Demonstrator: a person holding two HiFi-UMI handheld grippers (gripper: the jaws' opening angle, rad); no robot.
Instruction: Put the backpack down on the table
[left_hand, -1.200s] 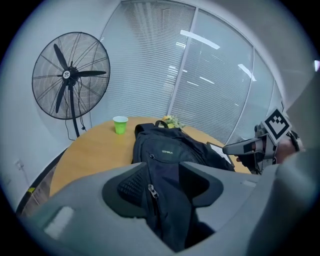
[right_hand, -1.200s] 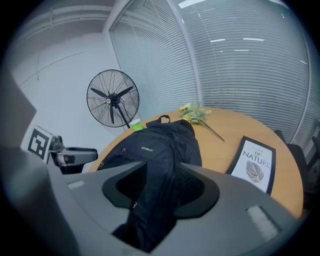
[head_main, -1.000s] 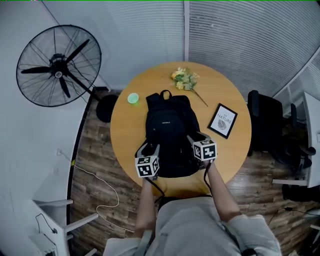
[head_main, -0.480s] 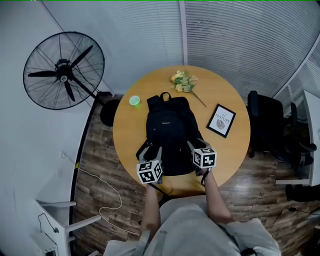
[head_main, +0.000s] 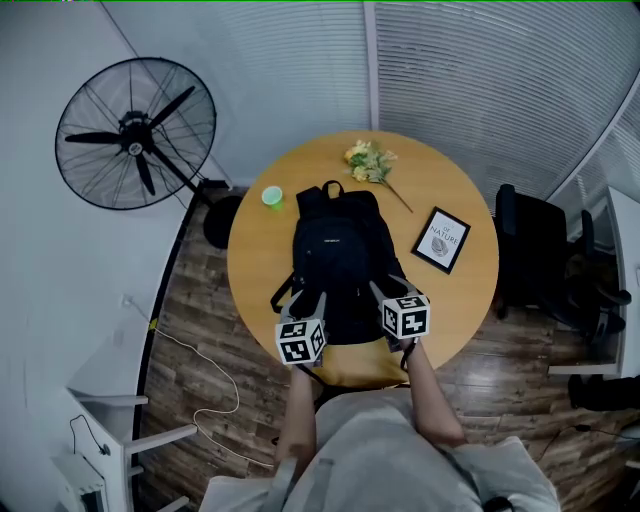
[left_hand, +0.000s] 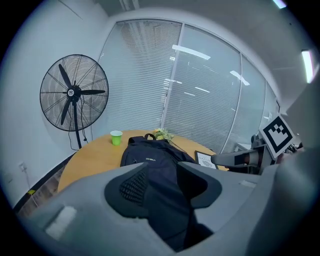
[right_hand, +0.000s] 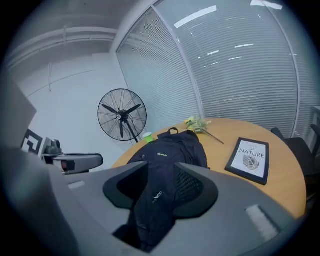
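The black fabric backpack (head_main: 335, 265) lies flat down the middle of the round wooden tabletop (head_main: 455, 300), carry loop toward the top of the frame, so its weight seems to rest fully on the wood. At its two lower corners, the left tool (left_hand: 162, 185) and right tool (right_hand: 161, 187) each clench a thick fold of its fabric, jaws held partly apart by it. This paired grip looks suited to keeping both sides level.

Counts:
- 1 backpack (head_main: 338, 265)
- 1 green cup (head_main: 272, 197)
- 1 bunch of flowers (head_main: 368, 163)
- 1 framed print (head_main: 441, 240)
- 1 round surface (head_main: 455, 190) carrying all four
- 1 standing fan (head_main: 135, 133)
- 2 grippers, left gripper (head_main: 302, 298) and right gripper (head_main: 390, 287), each with 2 fingers and 1 marker cube
- 1 black chair (head_main: 528, 245) clearly seen; more behind it, too cluttered to count
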